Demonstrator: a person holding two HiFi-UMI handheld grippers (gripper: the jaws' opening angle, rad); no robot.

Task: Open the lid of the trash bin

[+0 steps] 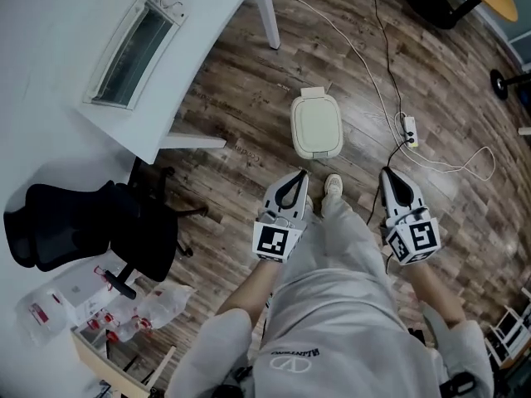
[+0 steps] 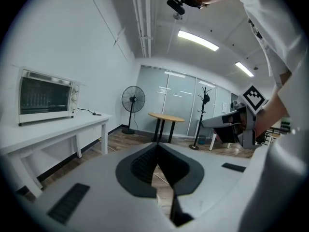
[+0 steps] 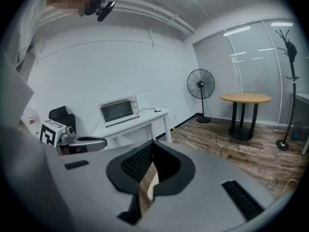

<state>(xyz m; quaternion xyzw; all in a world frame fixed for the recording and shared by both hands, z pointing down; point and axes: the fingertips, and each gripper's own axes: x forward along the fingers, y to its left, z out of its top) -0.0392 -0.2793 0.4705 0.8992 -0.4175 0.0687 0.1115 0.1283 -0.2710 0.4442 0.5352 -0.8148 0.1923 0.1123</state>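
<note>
The trash bin [image 1: 316, 125] stands on the wooden floor, seen from above in the head view, with its cream lid down flat. My left gripper [image 1: 296, 177] hangs just short of the bin's near edge, and its jaws are shut with nothing in them. My right gripper [image 1: 387, 174] is to the right of the bin and nearer to me, also shut and empty. In the left gripper view the left gripper [image 2: 157, 148] shows pads meeting at the tips. The right gripper [image 3: 151, 145] looks the same in the right gripper view. Neither gripper view shows the bin clearly.
A white table [image 1: 58, 73] with a toaster oven [image 1: 137, 44] fills the left, with a black office chair [image 1: 91, 222] beside it. A power strip [image 1: 408, 131] and cables lie right of the bin. My shoe [image 1: 333, 186] is close behind the bin. A round table [image 3: 245, 98] and a fan [image 3: 200, 83] stand farther off.
</note>
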